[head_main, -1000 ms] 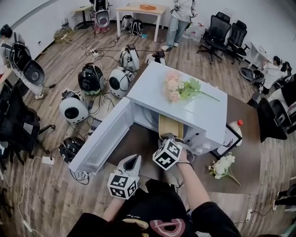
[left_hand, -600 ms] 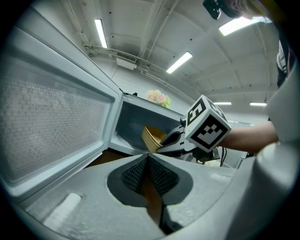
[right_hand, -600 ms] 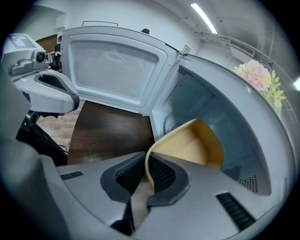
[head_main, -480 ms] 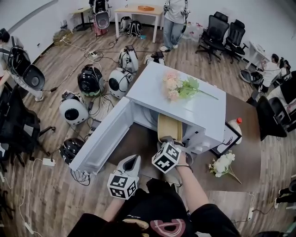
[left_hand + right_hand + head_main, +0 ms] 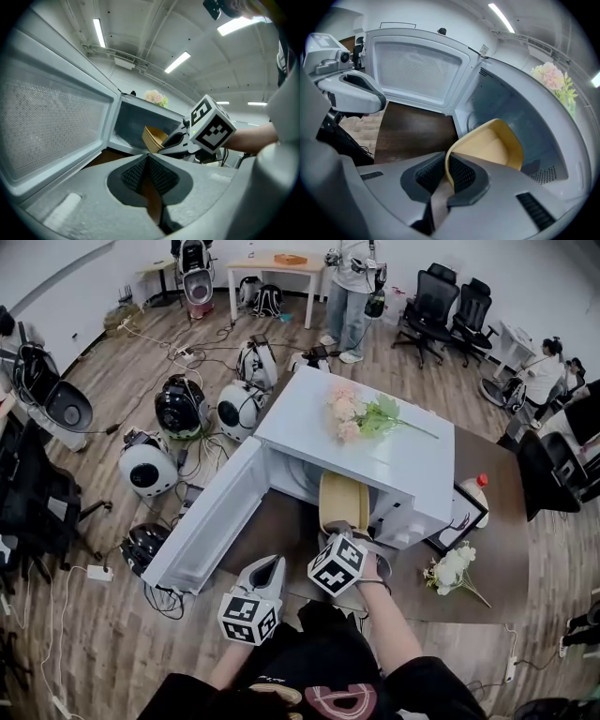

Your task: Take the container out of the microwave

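Left gripper [image 5: 269,564] hangs in front of the open door [image 5: 208,521], its jaws pressed together on nothing, well short of the load. If the door swings back toward the cavity, it could knock the work, and this idle gripper is not placed to stop it.

Further right, the right gripper [image 5: 343,527] has its jaws narrowed onto the near rim of the container [image 5: 342,499], one pad inside the wall and one outside. The container sits in the mouth of the microwave [image 5: 305,418], its near part reaching out past the front edge and its far part under the roof.

The main risk is the hold itself: a pinch on one thin edge lets the container pivot about the pads, droop at its far end and slip free. That far end could also catch on the cavity's sill or side wall if the pull runs crooked, and a jolt might shake the flowers [image 5: 360,416] lying on top.

The container is pale yellow, thin-walled, shallow, round-cornered, and it appears empty where its inside shows.
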Motion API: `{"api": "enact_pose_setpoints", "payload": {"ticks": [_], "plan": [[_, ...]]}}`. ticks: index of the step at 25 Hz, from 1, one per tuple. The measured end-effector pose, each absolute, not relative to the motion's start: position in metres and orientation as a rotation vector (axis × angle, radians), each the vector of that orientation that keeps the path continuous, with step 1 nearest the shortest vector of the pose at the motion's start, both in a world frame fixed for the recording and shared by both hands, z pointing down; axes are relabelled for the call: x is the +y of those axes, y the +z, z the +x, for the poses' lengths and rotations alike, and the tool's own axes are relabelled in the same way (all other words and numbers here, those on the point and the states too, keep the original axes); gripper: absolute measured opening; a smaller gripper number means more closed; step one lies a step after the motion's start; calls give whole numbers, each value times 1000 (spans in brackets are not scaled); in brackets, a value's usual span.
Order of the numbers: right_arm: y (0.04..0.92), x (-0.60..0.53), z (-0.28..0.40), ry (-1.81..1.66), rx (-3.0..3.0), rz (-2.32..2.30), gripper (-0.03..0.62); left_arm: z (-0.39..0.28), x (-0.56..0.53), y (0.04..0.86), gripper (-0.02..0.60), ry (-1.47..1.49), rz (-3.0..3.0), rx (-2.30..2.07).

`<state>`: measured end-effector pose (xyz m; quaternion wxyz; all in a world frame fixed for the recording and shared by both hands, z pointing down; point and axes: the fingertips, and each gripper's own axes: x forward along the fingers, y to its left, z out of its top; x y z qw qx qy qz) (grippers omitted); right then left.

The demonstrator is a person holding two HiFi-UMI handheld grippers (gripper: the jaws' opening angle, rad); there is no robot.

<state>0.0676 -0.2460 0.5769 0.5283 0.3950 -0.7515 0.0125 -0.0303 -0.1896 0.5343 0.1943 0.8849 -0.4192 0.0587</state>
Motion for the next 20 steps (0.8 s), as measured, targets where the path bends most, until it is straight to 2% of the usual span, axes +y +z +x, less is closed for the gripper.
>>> {"api": "enact_pose_setpoints", "payload": {"ticks": [20], "plan": [[585, -200, 63, 85, -1798, 963, 34, -34, -179, 538, 9, 180, 2493, -1144]]}}
